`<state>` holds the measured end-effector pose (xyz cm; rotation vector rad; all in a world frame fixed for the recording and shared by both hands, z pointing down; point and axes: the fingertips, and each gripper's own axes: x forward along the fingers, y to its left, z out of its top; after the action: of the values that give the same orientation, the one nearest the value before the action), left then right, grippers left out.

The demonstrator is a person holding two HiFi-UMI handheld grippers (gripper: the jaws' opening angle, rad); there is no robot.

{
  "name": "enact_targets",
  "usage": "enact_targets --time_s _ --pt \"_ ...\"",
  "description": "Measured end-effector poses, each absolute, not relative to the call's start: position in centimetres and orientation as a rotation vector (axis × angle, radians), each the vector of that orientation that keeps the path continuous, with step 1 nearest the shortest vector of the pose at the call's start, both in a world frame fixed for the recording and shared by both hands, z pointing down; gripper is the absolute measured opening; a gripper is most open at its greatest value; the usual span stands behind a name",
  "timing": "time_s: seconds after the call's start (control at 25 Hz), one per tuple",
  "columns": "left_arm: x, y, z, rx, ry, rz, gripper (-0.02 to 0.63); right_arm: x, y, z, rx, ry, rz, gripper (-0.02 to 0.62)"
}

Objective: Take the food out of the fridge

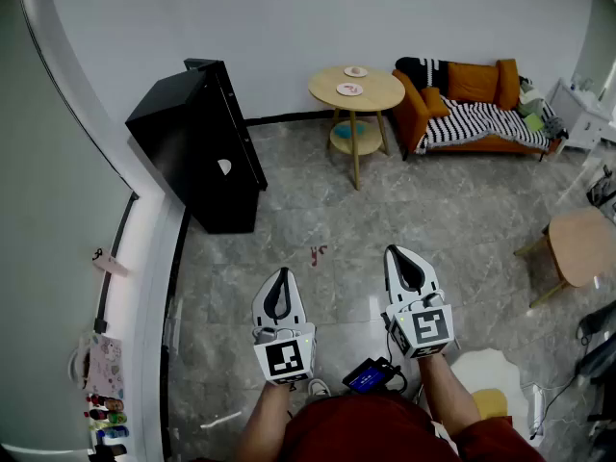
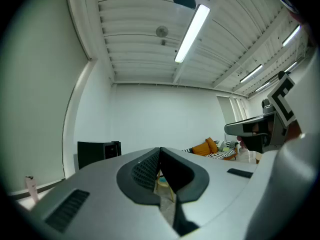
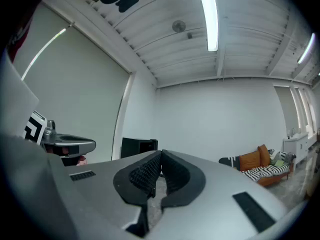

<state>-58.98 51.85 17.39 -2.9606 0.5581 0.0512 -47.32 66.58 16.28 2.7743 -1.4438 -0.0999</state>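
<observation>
The black fridge stands against the wall at the left, some way ahead of both grippers. I cannot see inside it and no food shows. It also appears small and distant as the fridge in the left gripper view and the fridge in the right gripper view. My left gripper is held level over the floor, jaws together and empty. Beside it on the right, my right gripper is also shut with nothing between its pads.
A round wooden table with two small plates stands behind the fridge's right. An orange sofa is at the back right, a wooden stool-like table at the right edge. A blue device and a white mat lie by the feet.
</observation>
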Motion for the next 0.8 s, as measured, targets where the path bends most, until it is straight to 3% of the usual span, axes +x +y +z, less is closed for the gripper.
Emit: enact_targets --time_s 0.8 --pt "-56.4 55.8 17.5 -2.978 0.544 0.048 0.014 -45.5 70.2 16.7 2.791 -1.484 -0.044 0.023"
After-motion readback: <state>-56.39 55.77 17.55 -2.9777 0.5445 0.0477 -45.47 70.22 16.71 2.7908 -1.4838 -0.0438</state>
